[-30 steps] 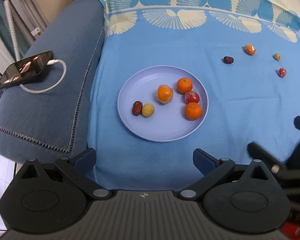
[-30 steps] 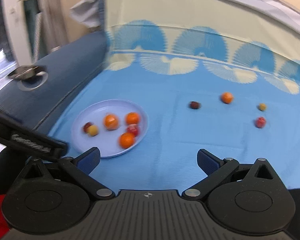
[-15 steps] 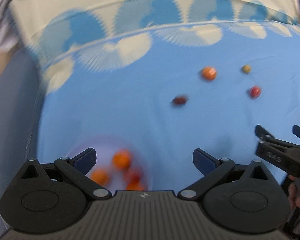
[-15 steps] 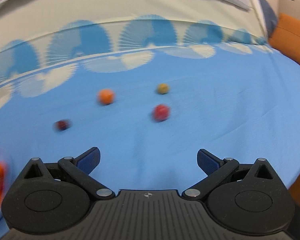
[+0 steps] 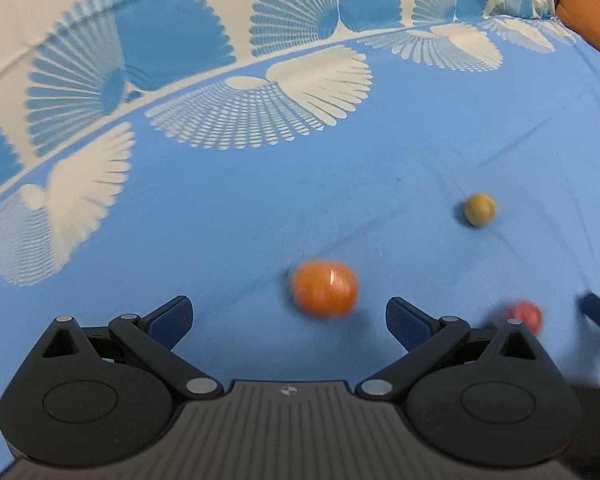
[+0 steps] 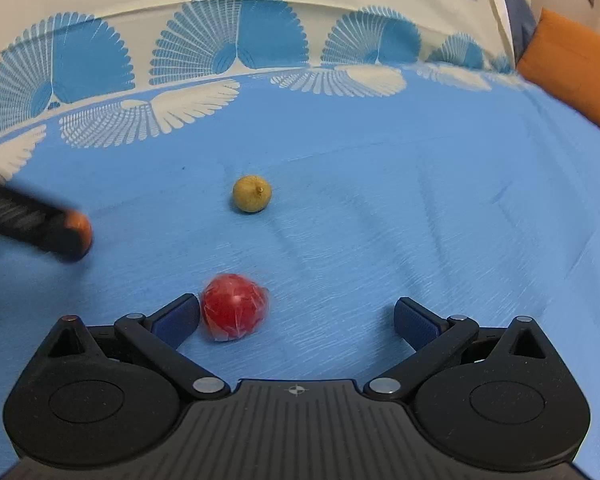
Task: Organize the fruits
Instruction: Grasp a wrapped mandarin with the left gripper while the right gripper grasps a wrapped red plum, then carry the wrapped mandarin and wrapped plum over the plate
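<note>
My left gripper (image 5: 288,314) is spread wide, with the orange fruit (image 5: 325,289) lying in the gap, nearer my right finger; blue cloth (image 5: 240,216) is bare on both sides of it. My right gripper (image 6: 298,318) is spread too: the red wrapped fruit (image 6: 235,306) sits just beside its left finger, with free room to the right. The yellow fruit (image 6: 252,193) lies ahead, well apart. The left tong's finger crowds the cloth at the left edge of the right view.

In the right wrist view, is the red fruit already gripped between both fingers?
No, the red fruit lies on the blue cloth beside only one of the open fingers.
</note>
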The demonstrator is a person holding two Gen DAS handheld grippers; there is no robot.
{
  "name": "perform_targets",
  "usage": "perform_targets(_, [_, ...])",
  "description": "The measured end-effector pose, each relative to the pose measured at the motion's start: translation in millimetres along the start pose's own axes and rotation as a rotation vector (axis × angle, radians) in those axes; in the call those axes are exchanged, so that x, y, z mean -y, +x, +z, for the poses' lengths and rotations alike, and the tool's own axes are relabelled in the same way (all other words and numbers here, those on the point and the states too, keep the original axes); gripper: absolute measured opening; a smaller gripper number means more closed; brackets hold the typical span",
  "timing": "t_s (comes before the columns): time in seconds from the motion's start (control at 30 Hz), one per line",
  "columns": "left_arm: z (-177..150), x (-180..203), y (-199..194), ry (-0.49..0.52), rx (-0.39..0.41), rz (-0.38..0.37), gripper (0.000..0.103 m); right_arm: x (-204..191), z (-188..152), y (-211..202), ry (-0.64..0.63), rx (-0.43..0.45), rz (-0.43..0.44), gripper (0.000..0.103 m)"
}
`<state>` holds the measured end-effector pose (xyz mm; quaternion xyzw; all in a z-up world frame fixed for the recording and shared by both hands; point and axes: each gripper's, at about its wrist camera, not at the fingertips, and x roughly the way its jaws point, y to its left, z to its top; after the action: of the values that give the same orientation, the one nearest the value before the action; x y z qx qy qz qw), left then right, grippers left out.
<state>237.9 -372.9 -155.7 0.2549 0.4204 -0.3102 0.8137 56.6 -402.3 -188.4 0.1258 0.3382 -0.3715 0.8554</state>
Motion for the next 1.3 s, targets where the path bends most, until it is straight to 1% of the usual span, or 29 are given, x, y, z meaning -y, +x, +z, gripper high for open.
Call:
perform_targets(0.13, [7,-3,26,-0.012,-0.05,-0.037,0.103,-2,-3,0,0.004,0.017,-0.013,0.102])
perform_targets(0.23, [7,-7,28,-0.023,-0.044,-0.054,0.103,-3,-4,-1,0.003,0.022,-0.021,0.102])
perform_targets(0.27, [7,-7,27,-0.028,-0.04,-0.051,0.101,-3,-3,-1,0.005,0.02,-0.021,0.102])
perform_targets(0.3, [7,-8,25,-0.032,-0.03,-0.042,0.086,-2,-2,-2,0.011,0.017,-0.012,0.096])
perform_targets(0.33, [7,-7,21,-0.035,-0.017,-0.054,0.071,-1,-1,-4,0.021,0.023,0.005,0.087])
perform_targets(0.37, [7,-7,14,-0.034,-0.015,-0.088,0.045,-2,0,-8,0.018,0.051,0.021,0.051])
perform_targets(0.4, [9,-4,10,-0.031,-0.017,-0.093,0.042,-1,2,-9,0.001,0.067,0.037,0.033])
perform_targets(0.43, [9,-1,6,-0.022,-0.012,-0.074,0.042,0,4,-10,-0.001,0.074,0.038,0.033])
perform_targets(0.5, [8,1,-7,0.001,0.015,-0.064,0.042,5,6,-9,0.039,0.068,0.057,0.033])
perform_targets(0.53, [6,0,-14,0.001,0.019,-0.06,0.042,6,7,-11,0.042,0.078,0.054,0.033])
perform_targets(0.67, [-4,-17,-52,-0.052,0.015,-0.053,0.042,8,9,-19,0.032,0.141,0.028,0.033])
perform_targets(0.8, [-34,-40,-105,-0.111,-0.027,-0.011,0.042,15,11,-33,0.011,0.176,0.014,0.033])
perform_targets(0.87, [-54,-50,-133,-0.135,-0.042,0.016,0.042,20,12,-48,0.013,0.179,0.01,0.033])
perform_targets(0.97, [-90,-67,-178,-0.184,-0.043,0.048,0.042,26,16,-77,0.035,0.176,0.023,0.033])
perform_targets(1.1, [-137,-83,-234,-0.214,-0.031,0.13,0.042,27,9,-140,0.018,0.187,0.136,0.033])
perform_targets(1.23, [-183,-100,-279,-0.29,-0.039,0.153,0.042,20,-12,-211,-0.058,0.174,0.291,0.033])
perform_targets(1.3, [-204,-105,-296,-0.323,-0.039,0.166,0.042,14,-22,-241,-0.087,0.168,0.35,0.033])
